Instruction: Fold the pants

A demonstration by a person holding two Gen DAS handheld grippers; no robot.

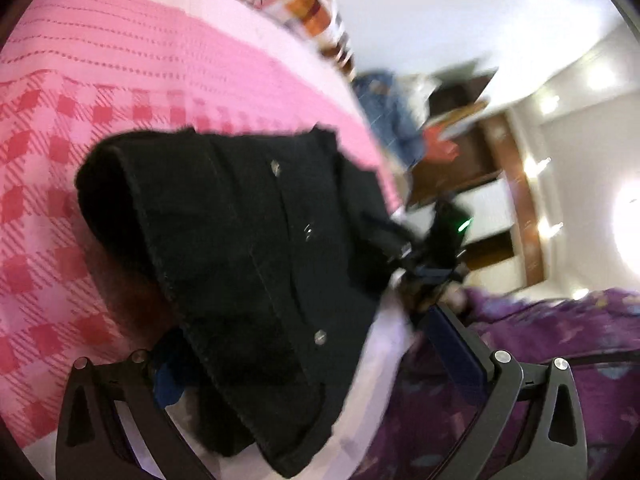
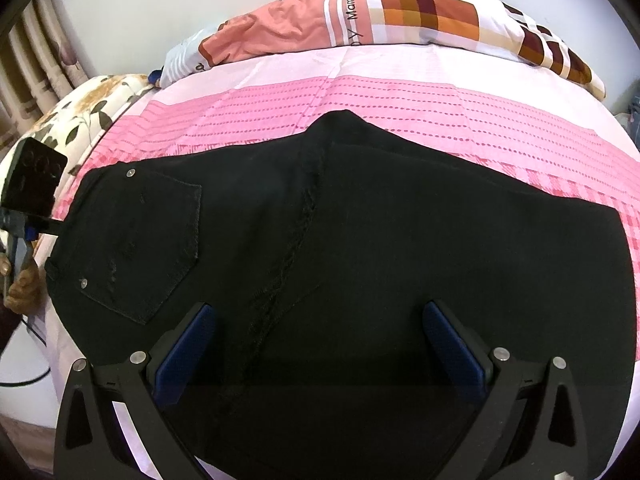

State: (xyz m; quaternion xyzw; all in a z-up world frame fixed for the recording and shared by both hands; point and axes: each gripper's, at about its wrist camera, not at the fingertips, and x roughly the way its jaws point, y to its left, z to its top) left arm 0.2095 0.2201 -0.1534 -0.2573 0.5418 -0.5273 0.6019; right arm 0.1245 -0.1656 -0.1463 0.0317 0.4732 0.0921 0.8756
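Observation:
Black pants (image 2: 360, 240) lie flat on a pink bedspread (image 2: 400, 100), waist and back pocket (image 2: 160, 248) at the left. My right gripper (image 2: 320, 344) is open just above the pants' near middle. In the left wrist view the pants' waist end (image 1: 240, 260) fills the middle, blurred; my left gripper (image 1: 320, 364) is wide open with the waistband lying between its fingers, the left finger partly hidden by cloth. The left gripper's body also shows in the right wrist view (image 2: 32, 192) at the waist edge.
A patterned pillow (image 2: 400, 12) lies at the head of the bed. A floral cushion (image 2: 92, 116) sits at the left. A purple blanket (image 1: 560, 340) is at the right of the left wrist view, with shelves and clothes (image 1: 400, 120) beyond the bed.

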